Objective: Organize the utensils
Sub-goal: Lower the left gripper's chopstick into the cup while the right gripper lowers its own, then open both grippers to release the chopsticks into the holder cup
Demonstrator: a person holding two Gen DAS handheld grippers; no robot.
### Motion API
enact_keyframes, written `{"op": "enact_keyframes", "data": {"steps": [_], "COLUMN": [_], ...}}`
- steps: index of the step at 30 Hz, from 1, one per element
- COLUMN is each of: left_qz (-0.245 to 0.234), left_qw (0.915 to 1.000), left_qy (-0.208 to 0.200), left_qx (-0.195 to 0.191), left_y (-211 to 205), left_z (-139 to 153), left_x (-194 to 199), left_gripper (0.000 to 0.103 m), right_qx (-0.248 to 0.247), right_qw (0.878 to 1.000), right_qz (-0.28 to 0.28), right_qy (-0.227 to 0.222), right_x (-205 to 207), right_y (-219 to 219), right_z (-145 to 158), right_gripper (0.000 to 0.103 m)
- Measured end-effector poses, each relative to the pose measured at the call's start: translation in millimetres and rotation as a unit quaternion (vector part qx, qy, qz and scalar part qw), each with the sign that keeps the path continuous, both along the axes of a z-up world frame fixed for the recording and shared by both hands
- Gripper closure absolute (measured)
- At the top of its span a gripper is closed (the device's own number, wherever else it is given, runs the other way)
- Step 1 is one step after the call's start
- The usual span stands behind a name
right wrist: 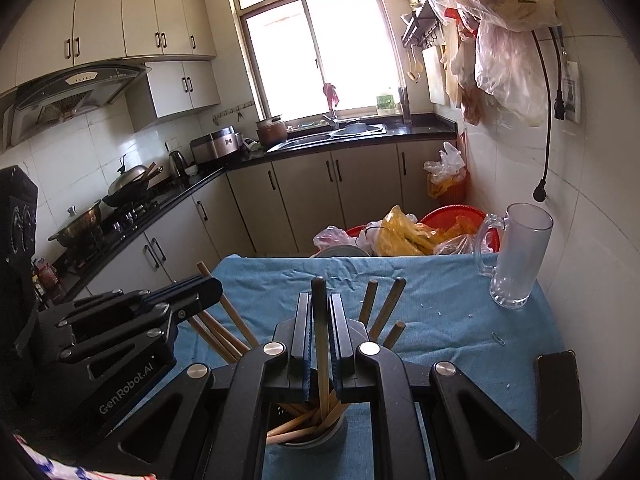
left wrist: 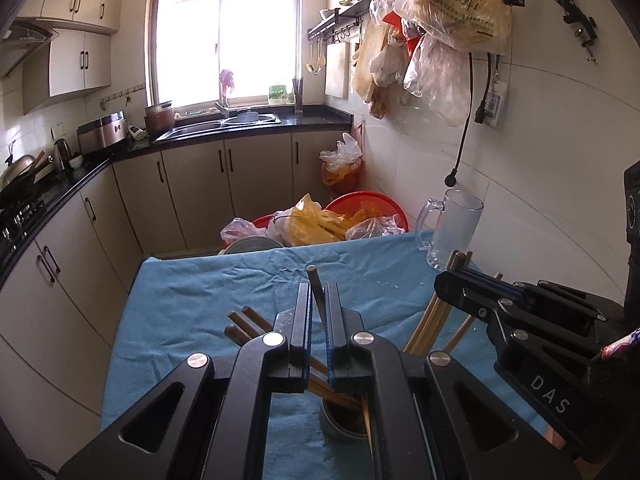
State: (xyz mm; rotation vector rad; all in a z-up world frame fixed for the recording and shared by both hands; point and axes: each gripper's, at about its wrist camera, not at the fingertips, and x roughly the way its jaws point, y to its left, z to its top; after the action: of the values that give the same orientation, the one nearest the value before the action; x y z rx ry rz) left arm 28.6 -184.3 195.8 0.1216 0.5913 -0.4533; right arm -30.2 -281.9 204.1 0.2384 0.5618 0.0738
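1. Kitchen cabinets and a bright window lie behind; our blue cloth (right wrist: pixel 440 320) covers the small table.
2. We judge the wooden chopsticks (right wrist: pixel 320 360) light, stiff and smooth, apt to slip or pivot; a pinch on the upper shaft suits them; they stand fanned in the grey holder cup (right wrist: pixel 308 440) on the cloth.
3. Our left gripper (left wrist: pixel 319 312) is pinched on one chopstick (left wrist: pixel 314 284); our right gripper (right wrist: pixel 320 320) is pinched on another, both over the cup.
4. Nearby stands a glass mug (right wrist: pixel 516 260), fragile; a dark phone (right wrist: pixel 558 400) lies beside.
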Motion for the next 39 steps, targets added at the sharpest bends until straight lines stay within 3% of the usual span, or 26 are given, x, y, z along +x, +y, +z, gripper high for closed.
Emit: {"op": "enact_keyframes", "data": {"steps": [14, 22, 26, 33, 39], "left_qz": [0.011, 0.018, 0.024, 0.048, 0.078], "left_qw": [0.9999, 0.9998, 0.9994, 0.9979, 0.9948], "left_qy": [0.000, -0.001, -0.006, -0.024, -0.051], "left_qx": [0.008, -0.011, -0.022, -0.036, -0.041], "left_y": [4, 14, 22, 42, 62], "left_z": [0, 10, 19, 36, 51], "left_x": [2, -7, -14, -34, -63], "left_gripper": [0.097, 0.097, 0.096, 0.073, 0.044], "right_qx": [-0.007, -0.008, 0.004, 0.001, -0.003], "right_qw": [1.000, 1.000, 1.000, 1.000, 1.000], "right_qz": [-0.003, -0.004, -0.008, -0.012, -0.017], "right_qy": [0.024, 0.028, 0.020, 0.000, -0.021], "right_x": [7, 9, 4, -11, -35], "right_y": [2, 2, 0, 0, 2], "right_z": [-16, -17, -12, 7, 24], "right_gripper": [0.094, 0.094, 0.079, 0.070, 0.061]}}
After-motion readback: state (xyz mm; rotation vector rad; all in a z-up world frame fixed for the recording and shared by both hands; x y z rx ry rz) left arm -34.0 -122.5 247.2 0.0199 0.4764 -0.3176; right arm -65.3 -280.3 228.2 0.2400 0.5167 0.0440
